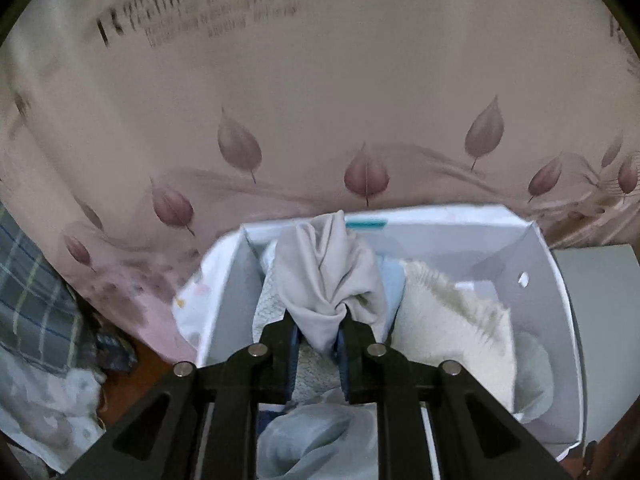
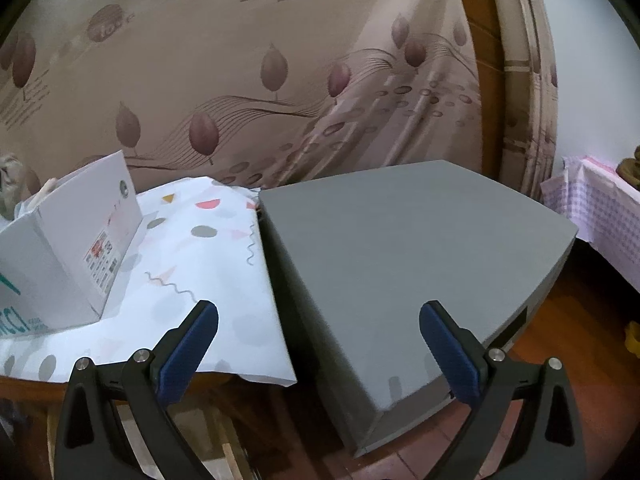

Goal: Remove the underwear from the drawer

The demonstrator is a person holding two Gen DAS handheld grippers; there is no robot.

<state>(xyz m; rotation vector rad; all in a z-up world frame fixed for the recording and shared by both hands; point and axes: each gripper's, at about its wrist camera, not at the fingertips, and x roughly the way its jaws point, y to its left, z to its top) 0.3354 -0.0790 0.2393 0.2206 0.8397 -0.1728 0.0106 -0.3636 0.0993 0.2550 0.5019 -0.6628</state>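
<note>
In the left wrist view my left gripper (image 1: 319, 330) is shut on a light grey piece of underwear (image 1: 328, 272), pinched into a bunch and lifted above the white box drawer (image 1: 556, 280). Other folded cloth lies in the drawer: a cream ribbed piece (image 1: 452, 320), pale blue cloth (image 1: 394, 284) and a grey-blue garment (image 1: 308, 436) near the front. In the right wrist view my right gripper (image 2: 319, 316) is open and empty, hovering over the edge between a patterned white cloth (image 2: 208, 248) and a grey surface (image 2: 400, 256). The white box drawer (image 2: 72, 240) stands at the left there.
A beige curtain with leaf print (image 1: 320, 100) hangs behind everything. A plaid cloth (image 1: 36, 296) and other fabric lie at the left. A pink checked covered table (image 2: 600, 216) stands at the right, over a red-brown floor (image 2: 580, 320).
</note>
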